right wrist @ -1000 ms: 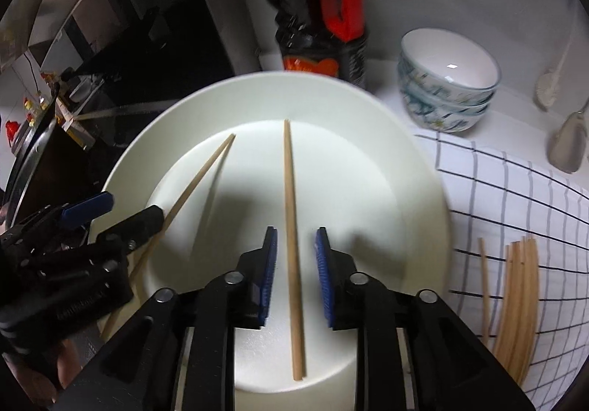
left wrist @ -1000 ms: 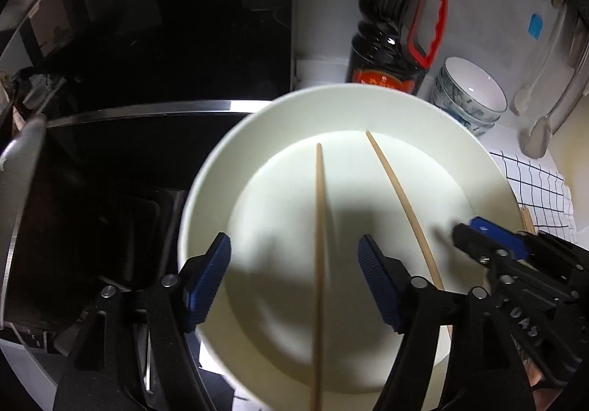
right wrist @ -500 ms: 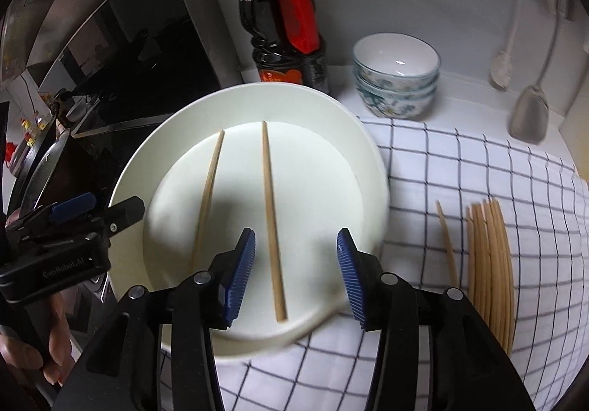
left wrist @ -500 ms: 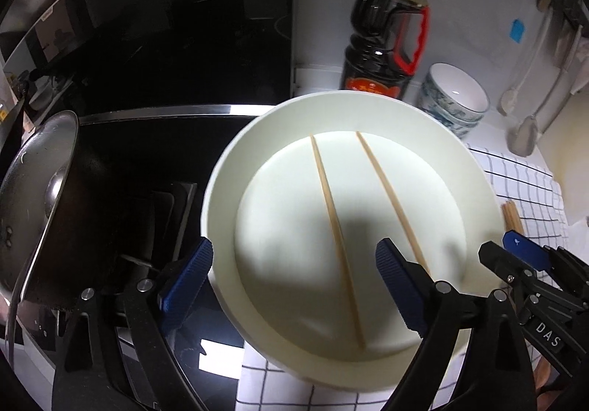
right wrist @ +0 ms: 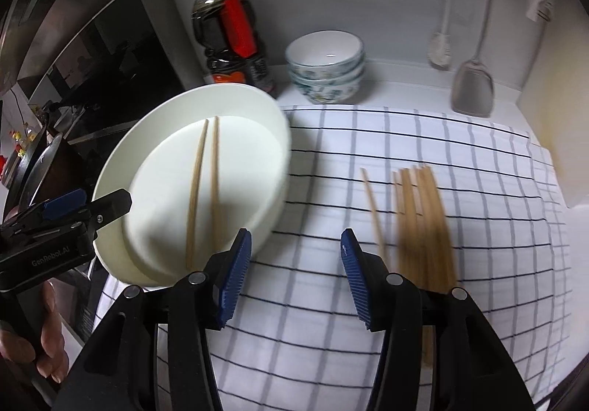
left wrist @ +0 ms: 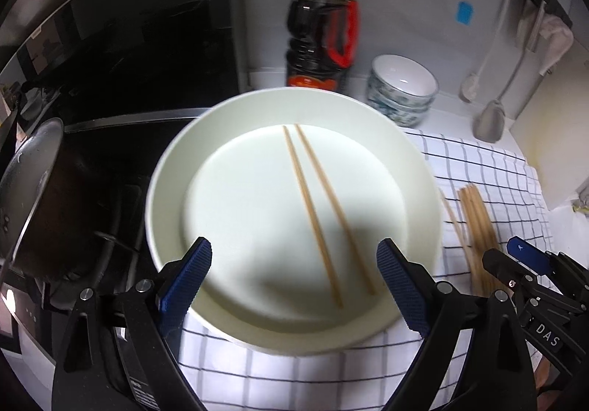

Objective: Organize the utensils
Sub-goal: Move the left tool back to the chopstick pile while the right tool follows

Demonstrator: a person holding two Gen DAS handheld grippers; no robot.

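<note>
A white plate (left wrist: 176, 168) sits at the left edge of a checked cloth, with two wooden chopsticks (left wrist: 313, 212) lying side by side in it. The plate (right wrist: 265, 123) and chopsticks (right wrist: 204, 186) also show in the right wrist view. My left gripper (left wrist: 294, 282) is open, its fingers above the plate's near rim, holding nothing. My right gripper (right wrist: 294, 274) is open and empty over the cloth, right of the plate. A bundle of several wooden chopsticks (right wrist: 423, 219) lies on the cloth to the right; it also shows in the left wrist view (left wrist: 475, 219).
A dark sauce bottle (left wrist: 322, 39) and stacked patterned bowls (left wrist: 403, 90) stand by the back wall. A spatula (right wrist: 473, 87) and ladle hang at the right. A black stove with a pot (left wrist: 33, 197) is to the left. The checked cloth (right wrist: 405, 138) covers the counter.
The right gripper opened, let go of the chopstick in the plate and moved back and right over the cloth. The left gripper pulled back from the plate. The two chopsticks now lie closer together.
</note>
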